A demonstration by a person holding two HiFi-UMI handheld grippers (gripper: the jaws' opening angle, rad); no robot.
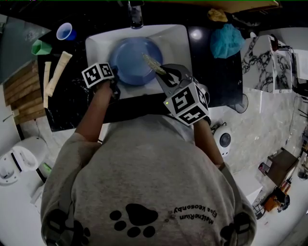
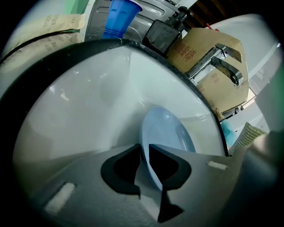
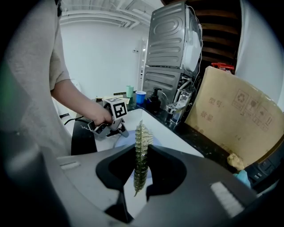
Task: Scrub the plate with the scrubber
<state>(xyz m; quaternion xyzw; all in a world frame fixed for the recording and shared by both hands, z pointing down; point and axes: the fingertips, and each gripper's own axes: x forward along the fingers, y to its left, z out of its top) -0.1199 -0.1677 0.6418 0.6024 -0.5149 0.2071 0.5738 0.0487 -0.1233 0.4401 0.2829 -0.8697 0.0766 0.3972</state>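
Note:
A round blue plate (image 1: 131, 60) sits in the white sink (image 1: 168, 38), its right side tilted up. My left gripper (image 1: 115, 80) is at the plate's near-left rim. In the left gripper view the plate (image 2: 168, 131) stands edge-on, with its rim pinched between the jaws of the left gripper (image 2: 144, 150). My right gripper (image 1: 164, 73) is shut on a flat greenish mesh scrubber (image 1: 153, 63) whose tip lies over the plate's right part. In the right gripper view the scrubber (image 3: 141, 137) stands upright between the jaws of the right gripper (image 3: 142, 153).
A faucet (image 1: 136, 14) stands behind the sink on the black counter. A blue cup (image 1: 65, 31), a green cup (image 1: 41, 47) and two pale tubes (image 1: 58, 73) lie at the left. A teal cloth (image 1: 227, 41) is at the right. Brown cardboard (image 3: 235, 119) leans behind the counter.

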